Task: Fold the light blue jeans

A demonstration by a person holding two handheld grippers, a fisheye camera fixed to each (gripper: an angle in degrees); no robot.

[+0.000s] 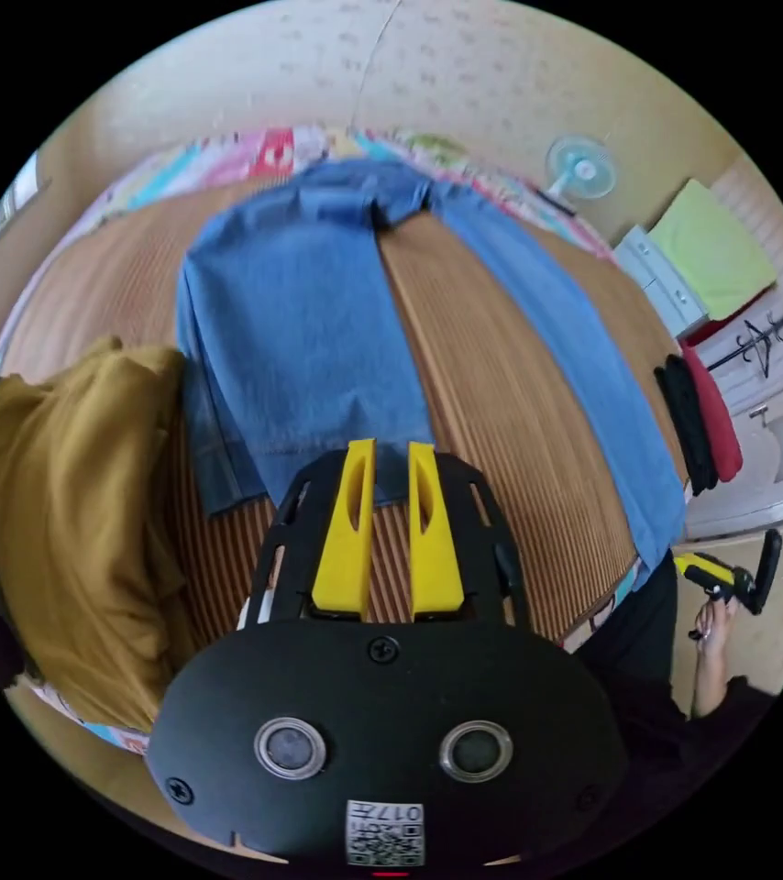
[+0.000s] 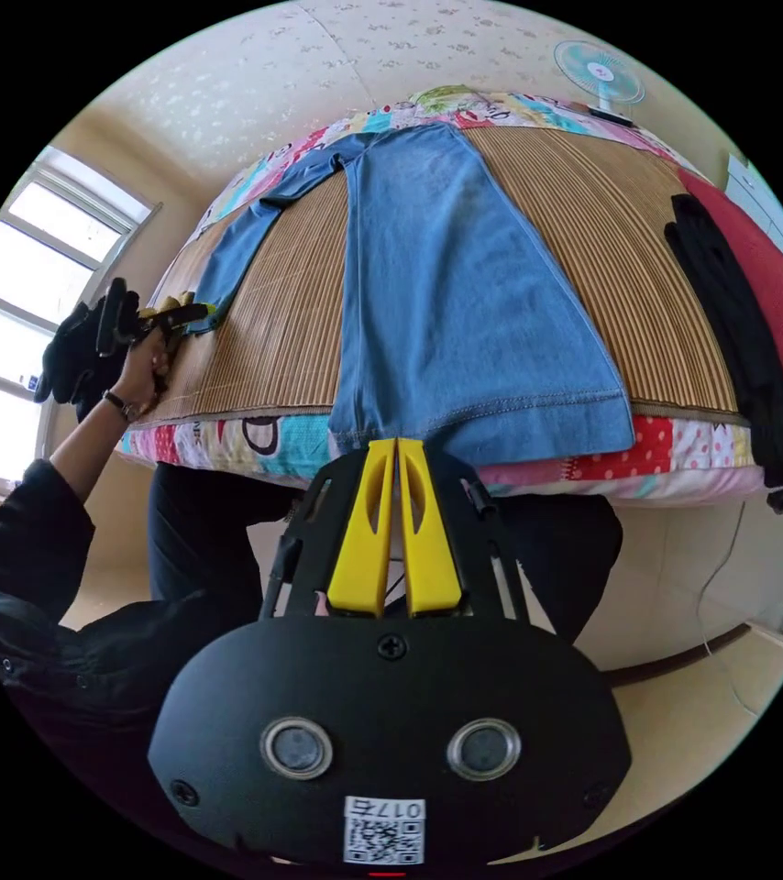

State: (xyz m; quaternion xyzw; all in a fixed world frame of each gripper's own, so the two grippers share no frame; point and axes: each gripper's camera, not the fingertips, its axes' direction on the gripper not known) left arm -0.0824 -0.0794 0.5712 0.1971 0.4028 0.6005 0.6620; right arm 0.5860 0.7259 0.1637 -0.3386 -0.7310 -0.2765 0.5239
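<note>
The light blue jeans (image 1: 300,312) lie flat on a bamboo mat (image 1: 501,394) on the bed, legs spread in a V. In the left gripper view my left gripper (image 1: 392,451) sits at the hem of one leg, its yellow jaws slightly apart with the hem edge between them. The right gripper (image 1: 699,568) shows at the other leg's hem, at the bed's edge. In the right gripper view my right gripper (image 2: 396,445) has its jaws together on the hem of the jeans (image 2: 465,302), which hangs over the bed edge. The left gripper (image 2: 176,314) is at the far leg's hem.
A mustard garment (image 1: 71,513) is heaped beside the left leg. Black clothes (image 2: 740,339) and red clothes (image 2: 781,302) lie along the mat's (image 2: 612,229) other side. A fan (image 2: 598,69) stands past the bed and a window (image 2: 6,302) is nearby. The person (image 2: 43,596) stands against the bed edge.
</note>
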